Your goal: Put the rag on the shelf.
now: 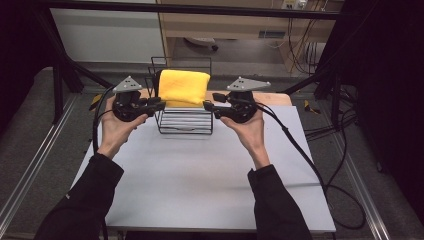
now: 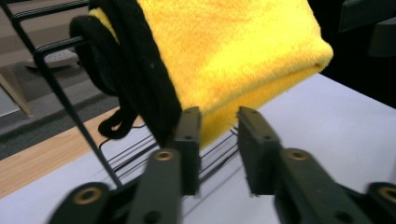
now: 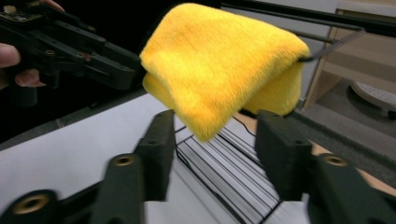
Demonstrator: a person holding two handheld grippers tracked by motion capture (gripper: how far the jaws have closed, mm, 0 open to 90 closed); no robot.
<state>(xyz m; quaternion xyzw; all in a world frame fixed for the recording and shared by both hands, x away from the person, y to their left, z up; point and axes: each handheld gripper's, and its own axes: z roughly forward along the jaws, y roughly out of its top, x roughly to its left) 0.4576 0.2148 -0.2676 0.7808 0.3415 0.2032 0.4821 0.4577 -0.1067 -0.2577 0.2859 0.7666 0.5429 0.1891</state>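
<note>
A folded, fluffy yellow cloth (image 1: 184, 87) lies draped over the top of a black wire rack (image 1: 185, 122) standing at the far middle of the pale grey worktop (image 1: 200, 180). A person's two hands flank the rack, each holding a black two-fingered gripper level and pointed inward at the cloth. The left gripper (image 1: 159, 103) has its fingers parted, a lower corner of the cloth lying loose in the gap, unpressed. The right gripper (image 1: 207, 106) likewise stands with fingers apart, the cloth's hanging corner between them, gripped by neither.
</note>
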